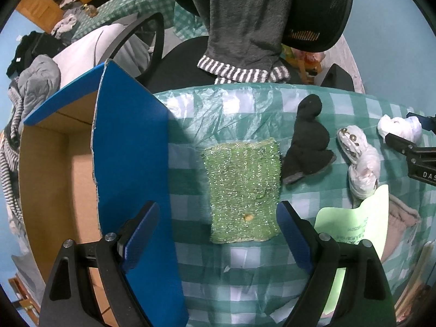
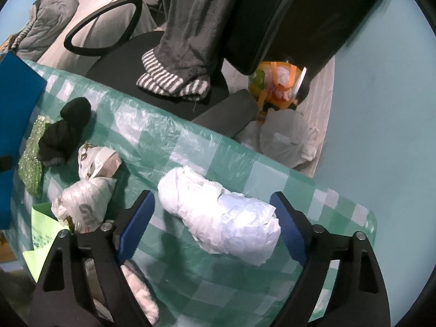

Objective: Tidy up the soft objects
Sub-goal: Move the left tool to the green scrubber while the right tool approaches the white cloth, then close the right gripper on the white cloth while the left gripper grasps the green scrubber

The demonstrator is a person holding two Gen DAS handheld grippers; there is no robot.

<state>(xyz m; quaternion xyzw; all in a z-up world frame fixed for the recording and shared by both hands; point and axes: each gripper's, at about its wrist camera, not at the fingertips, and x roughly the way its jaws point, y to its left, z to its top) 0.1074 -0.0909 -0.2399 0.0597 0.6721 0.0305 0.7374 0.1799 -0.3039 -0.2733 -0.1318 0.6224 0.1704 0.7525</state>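
Barely started, by the look of it: the cardboard box [image 1: 60, 169] at left of the left view shows nothing inside as far as visible. Green scrubber [image 1: 242, 190], black sock [image 1: 308, 144], knotted bag [image 1: 359, 163] and white bundle [image 2: 220, 215] all sit on the tabletop [image 1: 231, 272]. Left gripper [image 1: 218, 234] fingers wide, empty, just short of the scrubber. Right gripper [image 2: 215, 229] fingers wide, straddling the bundle, not gripping.

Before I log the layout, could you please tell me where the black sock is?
The rolled black fabric sock lies on the green checked tablecloth, between the glittery green scouring cloth and the knotted white plastic bag.
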